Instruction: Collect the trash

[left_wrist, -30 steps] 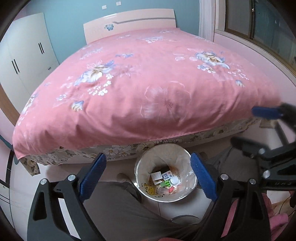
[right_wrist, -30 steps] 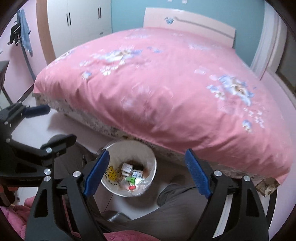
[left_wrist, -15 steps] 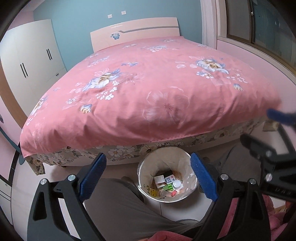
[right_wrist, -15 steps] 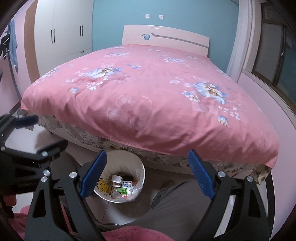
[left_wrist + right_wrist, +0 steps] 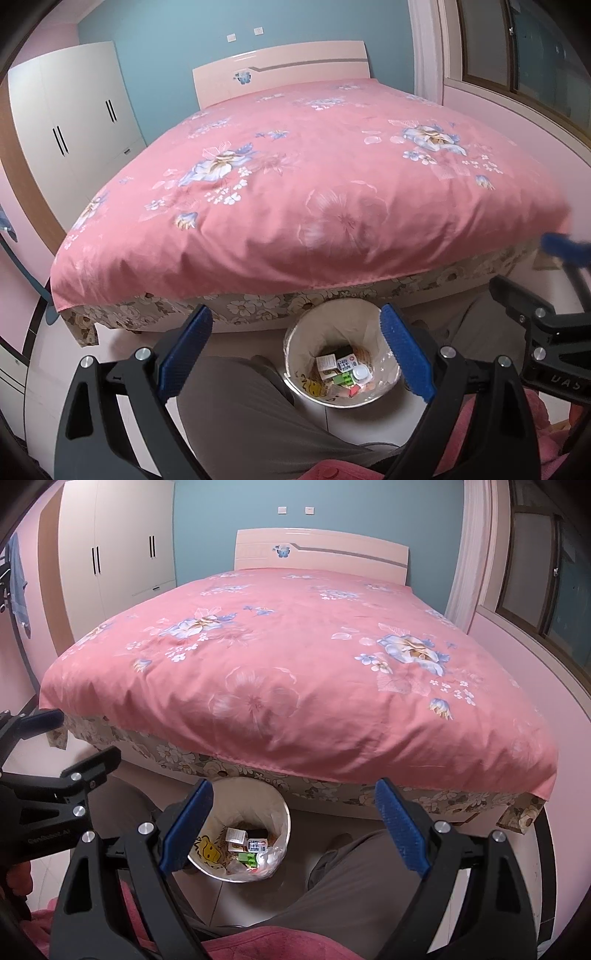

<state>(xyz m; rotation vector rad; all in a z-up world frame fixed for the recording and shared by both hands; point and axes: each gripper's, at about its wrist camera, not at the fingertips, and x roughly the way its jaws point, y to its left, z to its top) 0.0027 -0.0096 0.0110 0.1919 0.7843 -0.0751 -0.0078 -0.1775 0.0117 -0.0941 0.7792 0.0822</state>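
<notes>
Both sets of jaws stand wide apart and hold nothing: the left gripper (image 5: 295, 350) and the right gripper (image 5: 295, 827) hover side by side, blue ribbed pads facing inward. Below them on the pale floor (image 5: 314, 823), at the foot of the bed (image 5: 295, 672), sits a round white trash bin (image 5: 295, 343) with a crinkly plastic liner. Inside lies the trash (image 5: 341, 371): small cartons, a green box, a white bottle cap. A smooth pink floral quilt (image 5: 314, 192) drapes the mattress.
</notes>
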